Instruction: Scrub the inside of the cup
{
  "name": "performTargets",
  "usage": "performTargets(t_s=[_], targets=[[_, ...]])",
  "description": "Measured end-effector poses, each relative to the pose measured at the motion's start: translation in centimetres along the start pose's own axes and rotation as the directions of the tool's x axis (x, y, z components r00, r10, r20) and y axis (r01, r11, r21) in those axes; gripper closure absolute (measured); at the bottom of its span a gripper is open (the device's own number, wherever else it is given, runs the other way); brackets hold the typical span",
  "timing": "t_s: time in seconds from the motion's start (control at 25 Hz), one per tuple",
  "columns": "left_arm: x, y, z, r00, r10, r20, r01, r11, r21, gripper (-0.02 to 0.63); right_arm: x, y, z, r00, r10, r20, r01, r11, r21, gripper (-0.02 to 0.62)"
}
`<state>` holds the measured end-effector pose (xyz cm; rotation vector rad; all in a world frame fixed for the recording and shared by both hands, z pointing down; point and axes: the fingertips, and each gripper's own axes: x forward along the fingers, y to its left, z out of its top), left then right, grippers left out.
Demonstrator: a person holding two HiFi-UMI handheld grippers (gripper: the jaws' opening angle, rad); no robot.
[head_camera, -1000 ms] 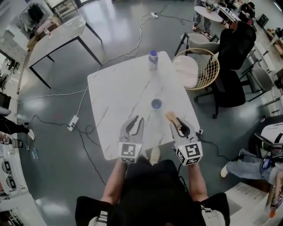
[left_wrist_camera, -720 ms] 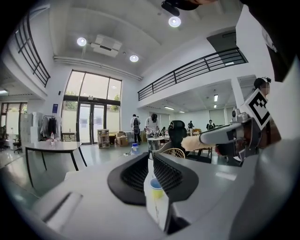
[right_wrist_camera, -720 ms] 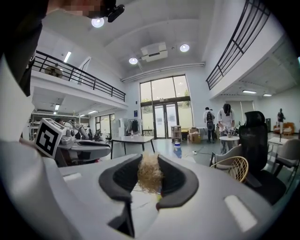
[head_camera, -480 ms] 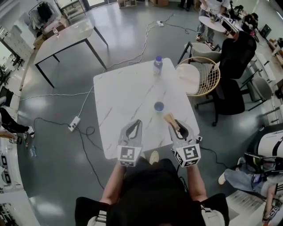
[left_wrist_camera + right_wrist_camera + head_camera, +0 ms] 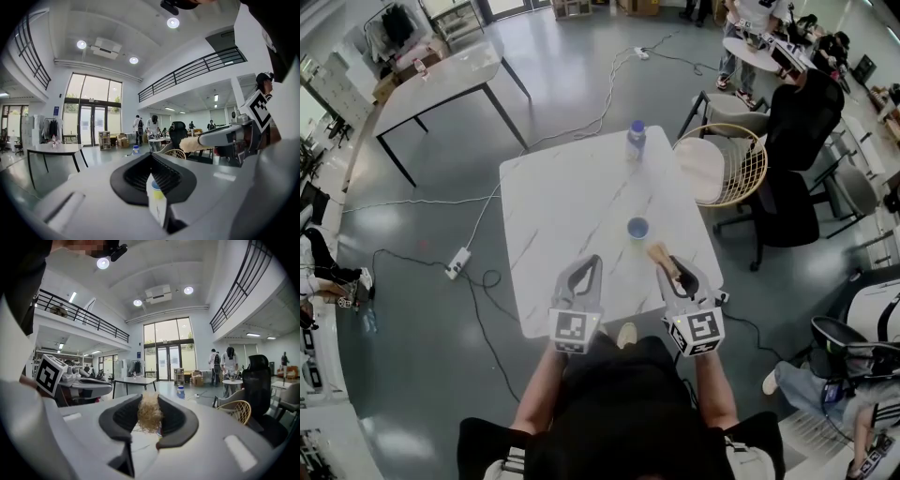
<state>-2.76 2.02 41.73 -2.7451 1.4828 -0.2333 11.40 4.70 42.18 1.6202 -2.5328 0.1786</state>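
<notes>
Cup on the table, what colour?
The cup is blue; head view shows it best.

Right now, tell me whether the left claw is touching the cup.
Apart. The head view shows a stretch of bare table between the left claw and the cup.

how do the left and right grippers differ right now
The left gripper is shut on nothing; the right gripper is shut on a brush. The right gripper's brush reaches close to the cup; the left gripper is farther from it. Both hover over the table's near edge, pointing forward.
</notes>
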Motion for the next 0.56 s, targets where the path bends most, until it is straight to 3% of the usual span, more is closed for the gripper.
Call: performTargets(t_s=[0.56], targets=[[0.73,0.57,-0.59,1.0,-0.005,-0.021,0.005,1.0,0.004,0.598,0.94,0.16,-0.52,1.0,0.005,-0.008,-0.005,1.0,0.014,0.488]])
